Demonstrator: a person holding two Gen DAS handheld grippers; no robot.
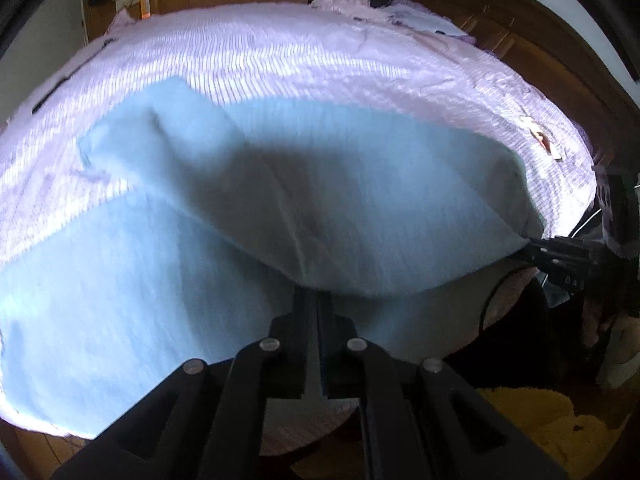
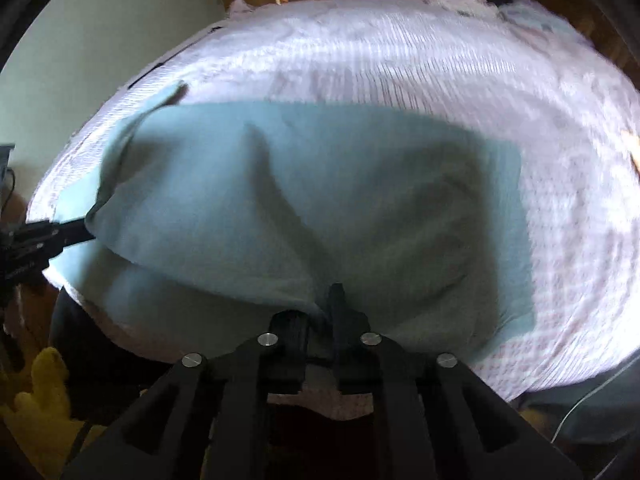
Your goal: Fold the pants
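1. Fingers of my left gripper (image 1: 314, 300) are pinched tight on the near edge of the pants (image 1: 320, 184); my right gripper (image 2: 324, 304) is clenched on the same edge further along.
2. That light blue garment lies on the pink bedspread (image 1: 280, 52), its near part raised and draped between my two grips while the far part lies flat on the bed.
3. I judge the step in hand to be carrying the lifted edge over toward the far edge to make a fold.
4. To do it well, I should move both grippers together at one height so the cloth between them stays taut and does not sag into a crease.
5. I should lay the edge down square on the far edge before letting go.
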